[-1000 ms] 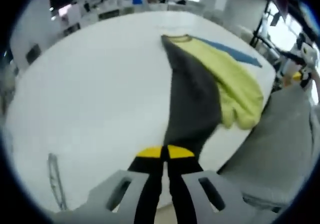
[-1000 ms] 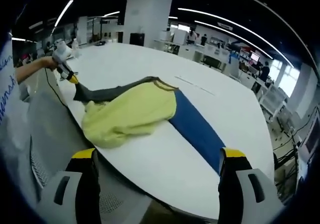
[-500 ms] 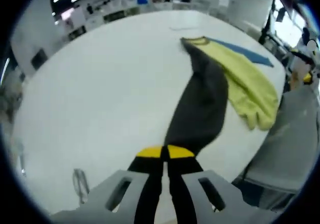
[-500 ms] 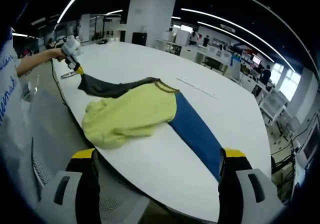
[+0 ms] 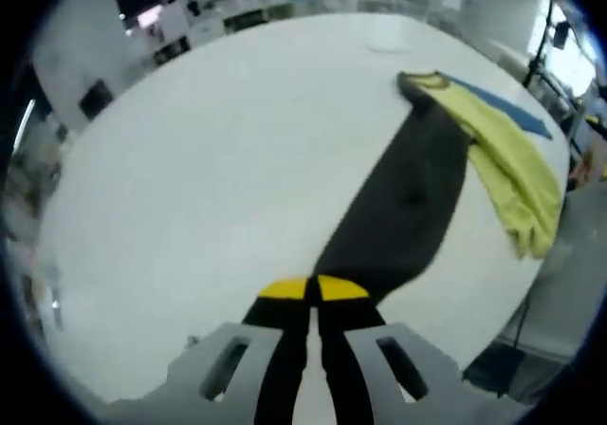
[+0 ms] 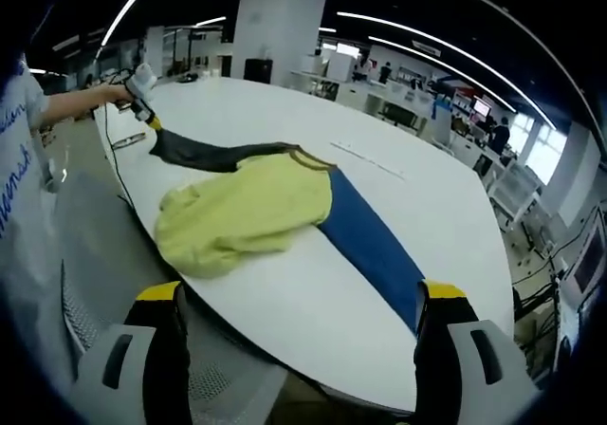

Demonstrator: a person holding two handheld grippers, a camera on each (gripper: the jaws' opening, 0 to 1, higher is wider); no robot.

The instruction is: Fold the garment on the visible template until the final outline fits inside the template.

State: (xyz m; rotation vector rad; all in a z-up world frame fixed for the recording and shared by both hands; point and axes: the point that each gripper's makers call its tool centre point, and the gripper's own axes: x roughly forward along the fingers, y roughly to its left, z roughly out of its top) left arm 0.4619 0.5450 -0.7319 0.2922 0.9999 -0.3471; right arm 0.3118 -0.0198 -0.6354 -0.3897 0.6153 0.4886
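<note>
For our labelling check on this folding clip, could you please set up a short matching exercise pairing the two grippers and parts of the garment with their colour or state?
Column A
1. left gripper
2. right gripper
3. dark sleeve
4. yellow body of the garment

Column B
a. lies bunched near the table edge
b. open, holding nothing
c. stretched out straight across the table
d. shut on cloth

Pairs: 1-d, 2-b, 3-c, 4-a
</note>
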